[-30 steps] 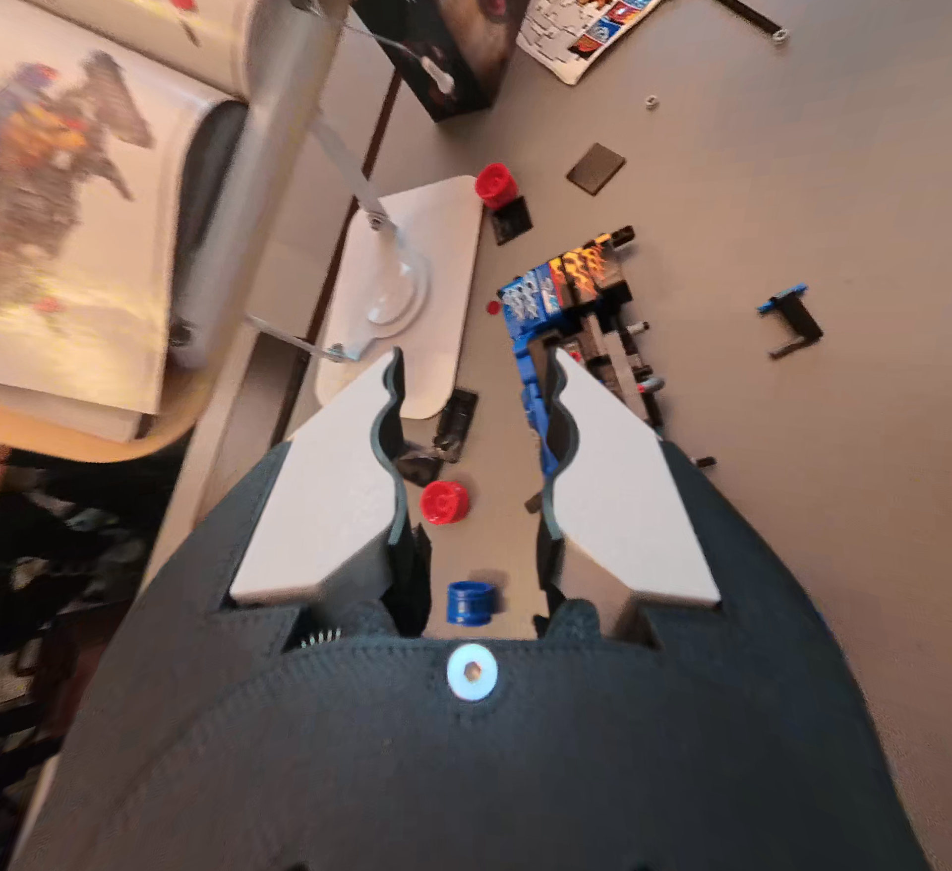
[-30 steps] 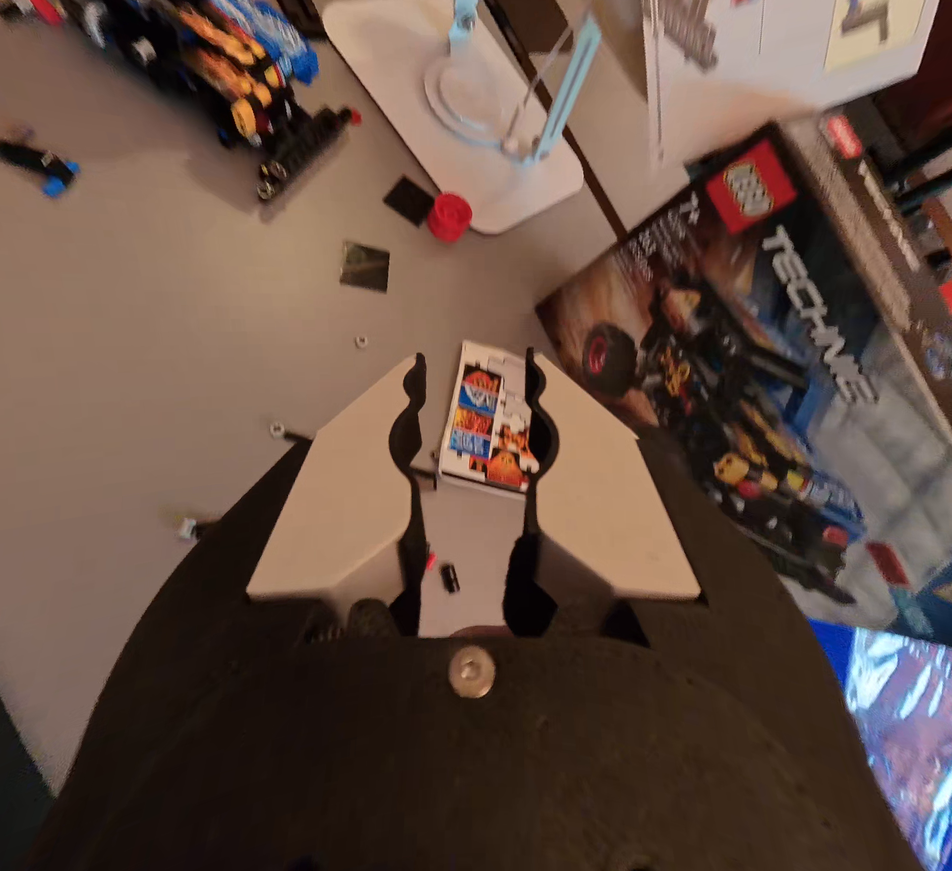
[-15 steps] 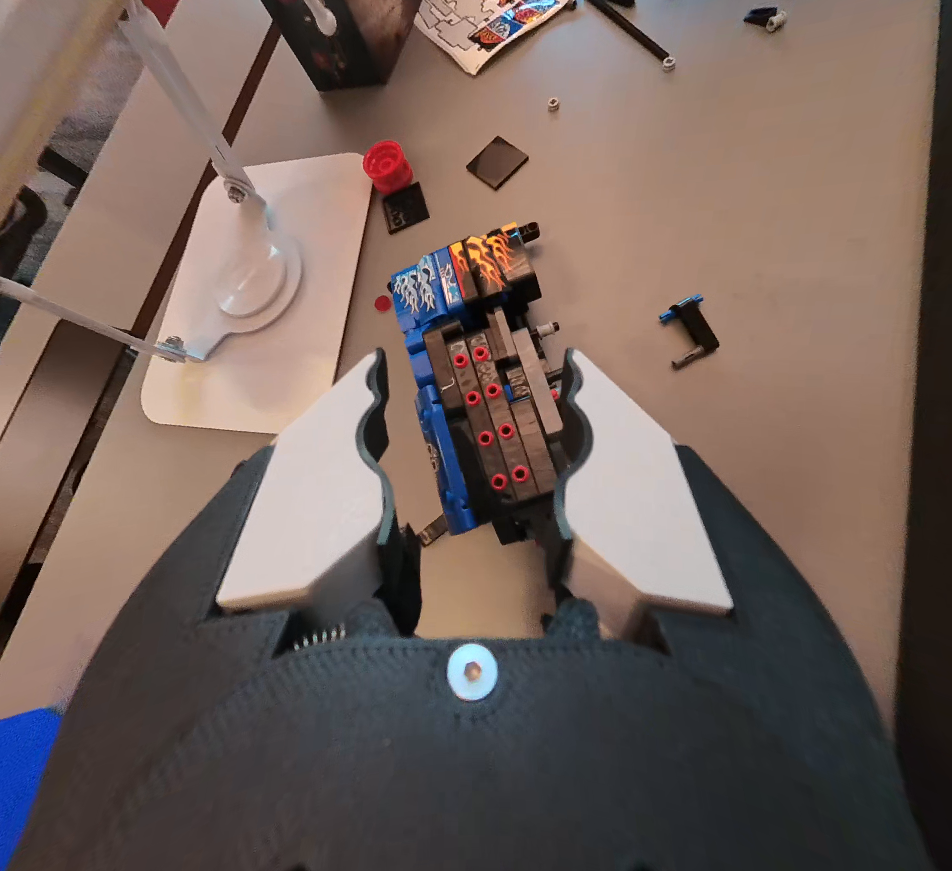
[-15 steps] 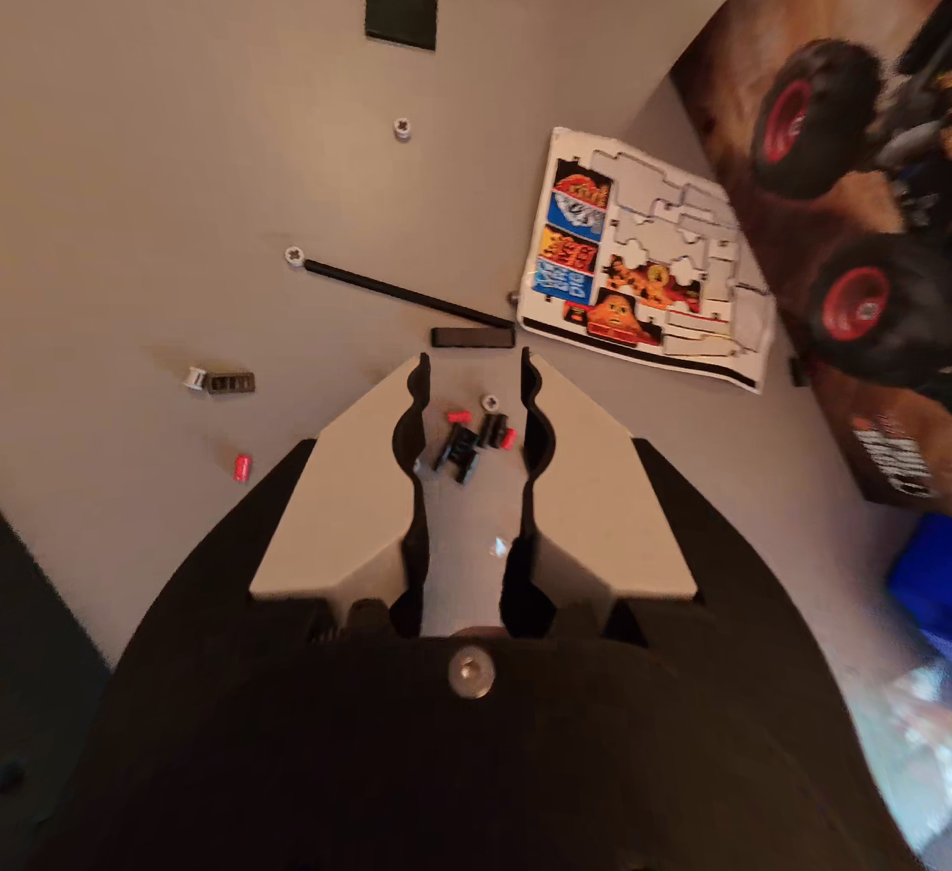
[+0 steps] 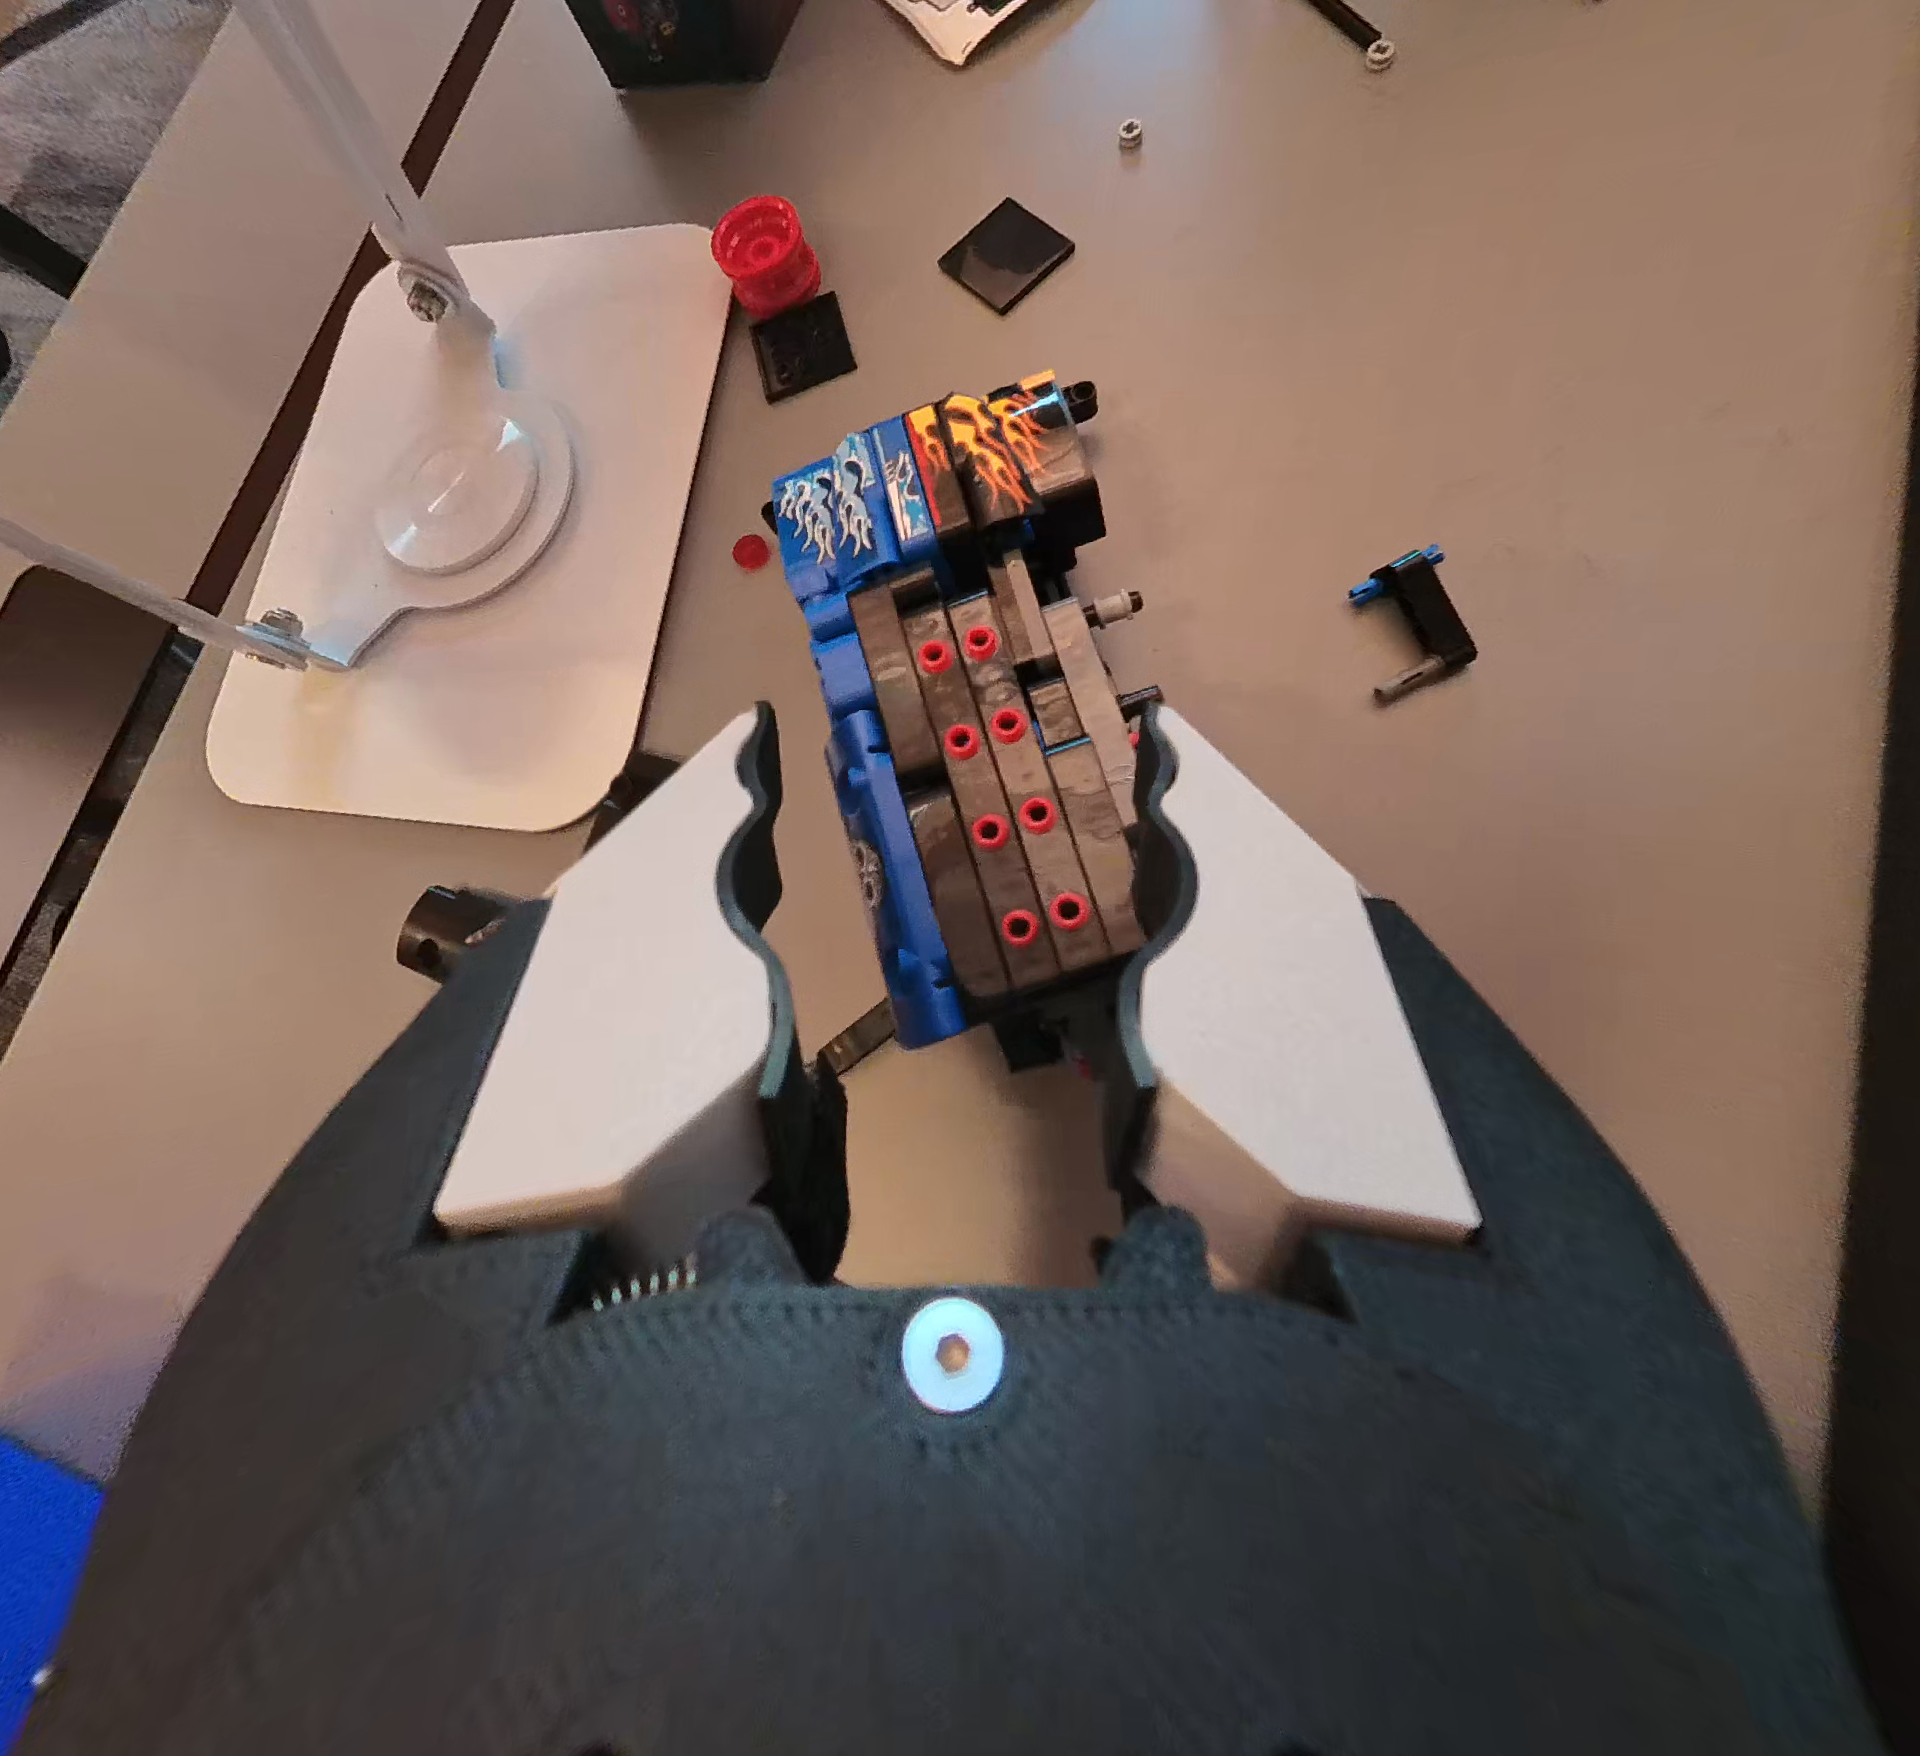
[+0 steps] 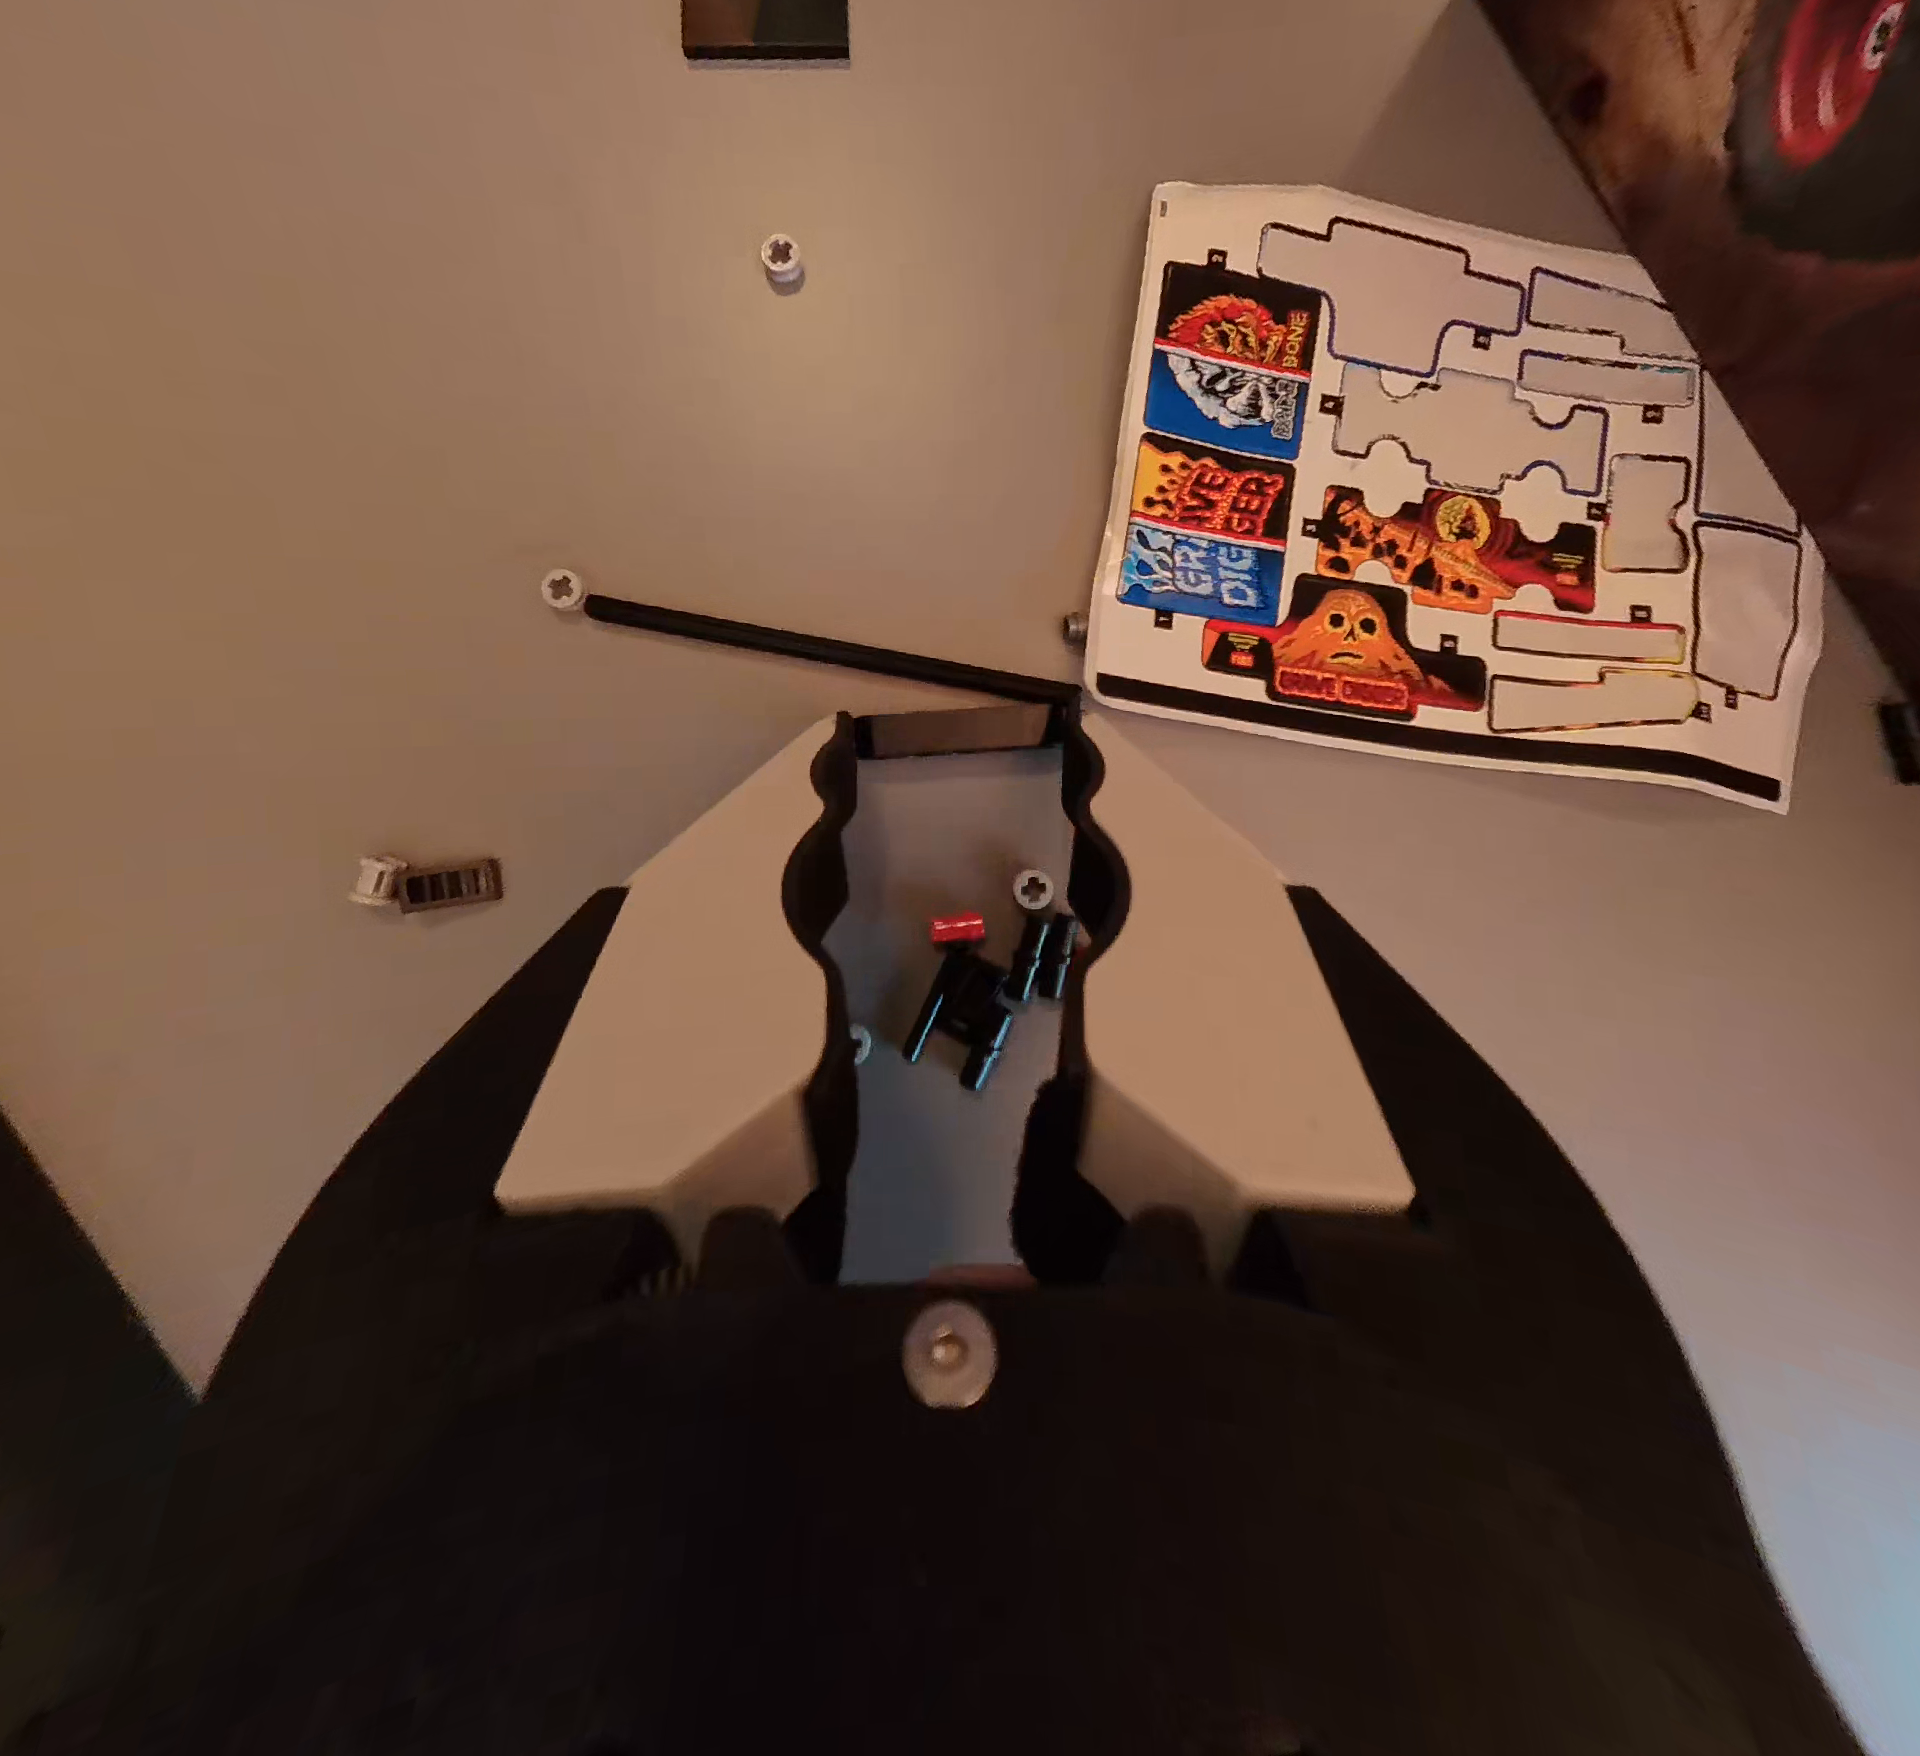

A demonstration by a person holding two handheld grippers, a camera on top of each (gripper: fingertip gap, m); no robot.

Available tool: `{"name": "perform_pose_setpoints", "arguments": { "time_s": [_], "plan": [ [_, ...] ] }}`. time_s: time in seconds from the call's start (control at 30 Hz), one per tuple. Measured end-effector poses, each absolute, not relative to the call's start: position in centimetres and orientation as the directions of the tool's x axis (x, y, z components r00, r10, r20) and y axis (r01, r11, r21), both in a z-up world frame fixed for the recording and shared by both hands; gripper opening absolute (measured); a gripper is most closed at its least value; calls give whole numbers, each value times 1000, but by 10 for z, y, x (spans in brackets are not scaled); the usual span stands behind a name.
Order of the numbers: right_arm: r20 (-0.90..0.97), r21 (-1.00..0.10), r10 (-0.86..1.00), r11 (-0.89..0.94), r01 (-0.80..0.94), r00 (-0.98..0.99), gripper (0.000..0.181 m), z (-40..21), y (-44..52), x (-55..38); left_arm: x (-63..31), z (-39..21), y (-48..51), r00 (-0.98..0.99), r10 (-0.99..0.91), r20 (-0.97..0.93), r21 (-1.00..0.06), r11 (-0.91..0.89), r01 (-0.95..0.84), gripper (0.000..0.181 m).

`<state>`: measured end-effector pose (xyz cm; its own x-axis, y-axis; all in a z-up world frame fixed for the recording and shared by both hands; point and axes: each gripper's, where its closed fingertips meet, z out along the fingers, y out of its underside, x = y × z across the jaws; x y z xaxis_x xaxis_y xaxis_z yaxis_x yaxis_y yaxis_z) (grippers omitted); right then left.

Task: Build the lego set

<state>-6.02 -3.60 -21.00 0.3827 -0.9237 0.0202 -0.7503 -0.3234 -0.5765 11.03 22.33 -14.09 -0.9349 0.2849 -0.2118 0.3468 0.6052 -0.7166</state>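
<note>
The half-built truck body, blue and black with red pins and flame stickers, lies on the grey table. My left gripper is open, low over the body's near end, with one finger on each side; the right finger looks close against it. My right gripper is open, and a short black beam lies crosswise between its fingertips. Whether the tips press the beam I cannot tell. A red pin, a black connector and black pins lie on the table between the right fingers.
A black axle and a sticker sheet lie just beyond the right gripper, with the set's box behind. A white lamp base, a red wheel hub, black tiles and a black-and-blue piece surround the truck body. The grippers' ends are close to 35 cm from one another. To the red pin: right tips about 4 cm, left tips about 35 cm. The black connector lies some 6 cm from my right tips, 35 cm from my left tips.
My left gripper swung from the lamp side onto the truck body and now straddles its near end. My right gripper moved forward, so the black beam now lies between its tips.
</note>
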Motion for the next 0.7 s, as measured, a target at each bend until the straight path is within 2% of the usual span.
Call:
{"name": "perform_pose_setpoints", "arguments": {
  "time_s": [0.2,0.43,0.7],
  "plan": [
    [-3,-634,-915,-310,-709,403,38,-192,-19,-63,109,-141,228,-936,293,-196,-721,604,340,67],
    [25,-758,-839,-371,-537,544,38,-131,67,-35,110,-146,242,-940,294,-172,-691,645,328,64],
    [-23,-836,-800,-314,-450,600,38,-113,154,16,102,-146,242,-963,242,-115,-688,680,253,64]
  ]
}}
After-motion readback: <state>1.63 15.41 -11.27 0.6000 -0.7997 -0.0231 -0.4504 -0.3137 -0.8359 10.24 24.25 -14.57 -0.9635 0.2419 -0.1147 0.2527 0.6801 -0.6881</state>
